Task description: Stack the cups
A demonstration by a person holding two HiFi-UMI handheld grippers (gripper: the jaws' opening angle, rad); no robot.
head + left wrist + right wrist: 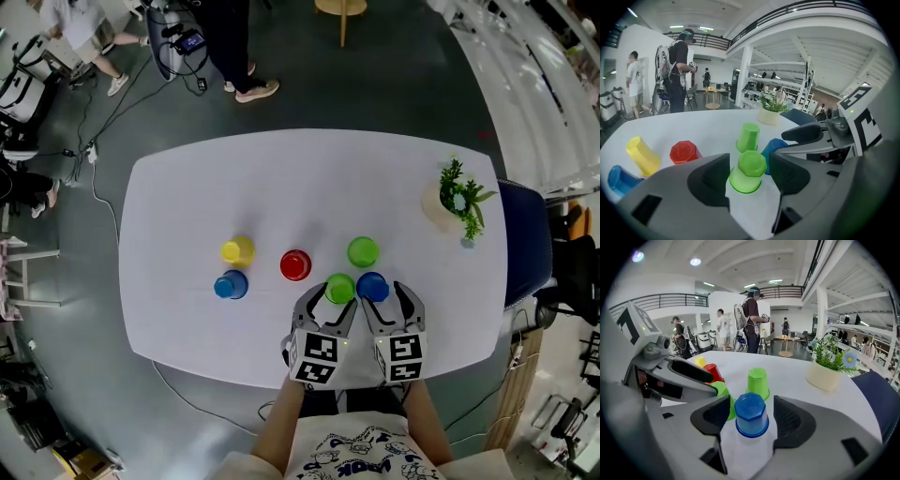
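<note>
Six cups stand upside down on the white table [187, 187]. My left gripper [330, 302] is open around a green cup [747, 171], its pads a little off the cup's sides. My right gripper [386, 302] is open around a blue cup [751, 415], with a gap on each side. These two cups [339, 287] [372, 286] stand side by side near the table's front edge. A second green cup [363, 251] stands just behind them. To the left are a red cup [295, 265], a yellow cup [237, 250] and another blue cup [231, 284].
A potted plant [457, 200] stands at the table's right end, beside a dark blue chair [525, 244]. People stand on the floor beyond the far edge, near cables and equipment [183, 42]. The two grippers are close together, almost touching.
</note>
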